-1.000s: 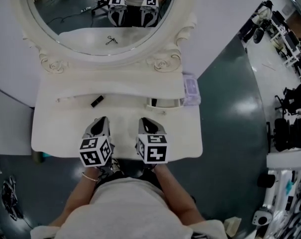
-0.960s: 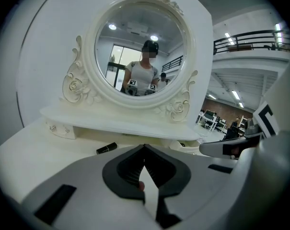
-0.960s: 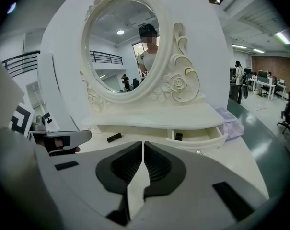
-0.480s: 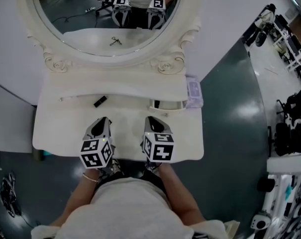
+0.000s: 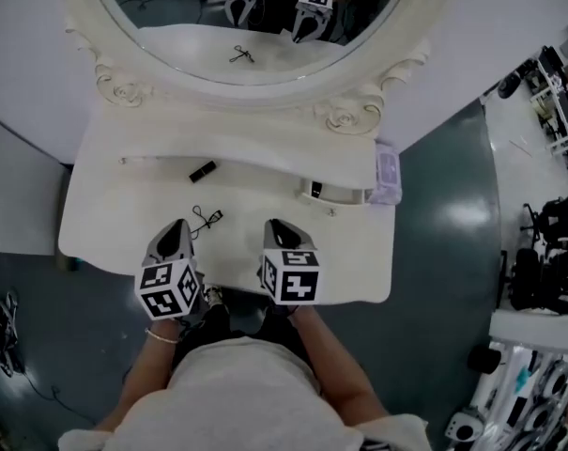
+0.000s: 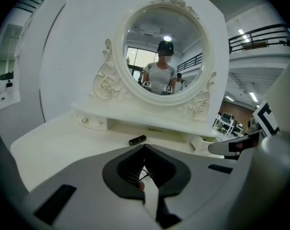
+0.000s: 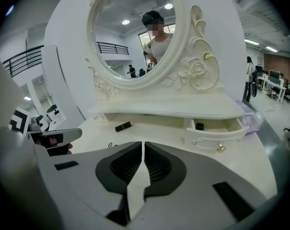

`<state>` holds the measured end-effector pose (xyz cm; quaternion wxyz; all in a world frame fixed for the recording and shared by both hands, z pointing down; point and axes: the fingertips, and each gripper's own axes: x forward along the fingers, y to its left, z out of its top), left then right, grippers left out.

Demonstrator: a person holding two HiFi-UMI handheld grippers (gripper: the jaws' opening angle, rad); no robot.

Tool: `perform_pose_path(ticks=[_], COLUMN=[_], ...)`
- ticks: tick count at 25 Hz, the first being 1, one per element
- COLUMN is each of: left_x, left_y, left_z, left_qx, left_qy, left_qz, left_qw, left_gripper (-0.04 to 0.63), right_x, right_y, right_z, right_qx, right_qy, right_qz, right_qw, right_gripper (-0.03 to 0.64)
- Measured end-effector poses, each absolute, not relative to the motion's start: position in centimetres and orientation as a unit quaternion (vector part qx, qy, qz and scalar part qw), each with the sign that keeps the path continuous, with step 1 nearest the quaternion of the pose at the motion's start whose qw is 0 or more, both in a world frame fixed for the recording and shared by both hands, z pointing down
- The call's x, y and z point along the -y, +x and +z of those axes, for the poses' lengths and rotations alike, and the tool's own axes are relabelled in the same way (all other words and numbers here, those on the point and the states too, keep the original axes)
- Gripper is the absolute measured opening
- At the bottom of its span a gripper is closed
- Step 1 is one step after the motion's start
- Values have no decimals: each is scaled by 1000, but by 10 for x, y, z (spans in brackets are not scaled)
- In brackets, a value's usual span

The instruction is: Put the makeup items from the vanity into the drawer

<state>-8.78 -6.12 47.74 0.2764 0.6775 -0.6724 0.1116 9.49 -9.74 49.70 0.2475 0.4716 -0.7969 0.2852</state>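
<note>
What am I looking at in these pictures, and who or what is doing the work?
No robot here: a person holds hand-operated tongs in each hand; the cubes with square patterns belong to them. The top-down picture comes from a camera on the person's head: left tongs and right tongs are over the white vanity, below its mirror. The other two pictures come from cameras riding on each tongs, looking along the jaws. Both are shut and hold nothing. On the tabletop lie a short black tube and a thin black wire tool, just ahead of the left tongs. The small drawer at the right stands open with a dark item inside; a lilac box sits at the vanity's right edge.
</note>
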Motion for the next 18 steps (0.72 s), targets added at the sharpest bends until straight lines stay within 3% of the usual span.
perform_pose_path(ticks=[7, 9, 18], left_x=[32, 28, 23], left_y=[-141, -151, -164], left_z=[513, 521, 543], left_qx=[697, 700, 704], left_qy=[632, 626, 609], left_qz=[116, 117, 106], left_qw=[317, 323, 349], left_gripper=[3, 3, 2], right_x=[88, 84, 82], right_y=[21, 4, -20], right_z=[524, 532, 568], right_qx=[827, 834, 844], right_qy=[397, 378, 321], right_qz=[296, 290, 257], right_qw=[265, 277, 343], right_gripper=[42, 103, 210])
